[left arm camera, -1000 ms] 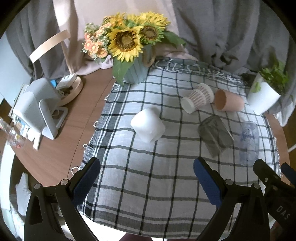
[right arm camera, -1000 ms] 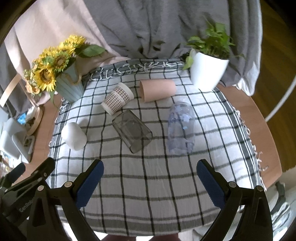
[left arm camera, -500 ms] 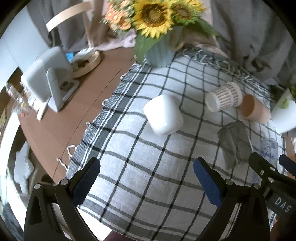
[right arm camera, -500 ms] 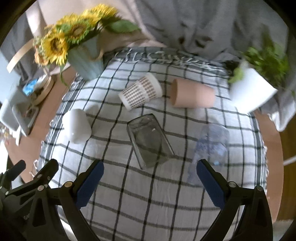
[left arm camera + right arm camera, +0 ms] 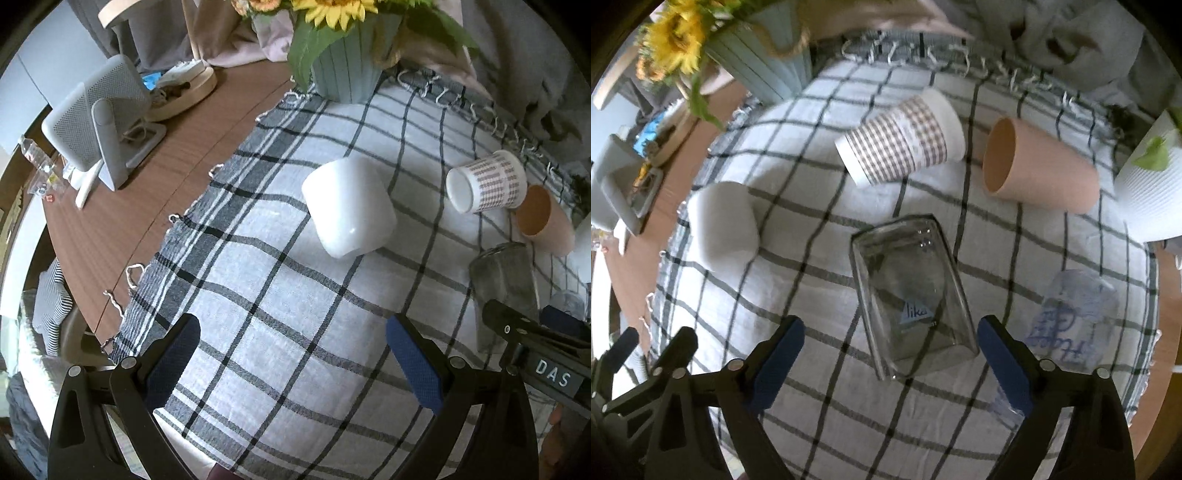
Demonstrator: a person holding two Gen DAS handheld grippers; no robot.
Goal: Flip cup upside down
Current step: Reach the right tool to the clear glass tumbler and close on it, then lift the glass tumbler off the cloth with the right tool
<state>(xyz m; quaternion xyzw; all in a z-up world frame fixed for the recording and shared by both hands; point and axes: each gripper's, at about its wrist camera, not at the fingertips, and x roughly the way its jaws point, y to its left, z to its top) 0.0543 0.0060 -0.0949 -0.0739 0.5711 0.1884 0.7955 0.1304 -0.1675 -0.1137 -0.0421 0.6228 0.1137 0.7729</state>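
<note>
Several cups lie on their sides on a checked cloth (image 5: 280, 295). A white cup (image 5: 349, 208) lies ahead of my left gripper (image 5: 293, 354), which is open and empty above the cloth. A smoky square glass (image 5: 910, 291) lies just in front of my right gripper (image 5: 890, 352), which is open and empty, its fingers to either side of the glass's near end. A patterned paper cup (image 5: 899, 142), a tan cup (image 5: 1034, 166) and a clear plastic cup (image 5: 1071, 317) lie nearby. The white cup also shows in the right wrist view (image 5: 722, 225).
A ribbed vase of sunflowers (image 5: 347, 74) stands at the cloth's far edge. A white plant pot (image 5: 1152, 184) stands at the right. A grey device (image 5: 98, 122) and a round wooden tray (image 5: 181, 88) sit on the wooden table (image 5: 129, 221) to the left.
Both grippers have moved forward and lower towards the table. The white cup and the smoky glass now look larger and closer. No cup has moved.
</note>
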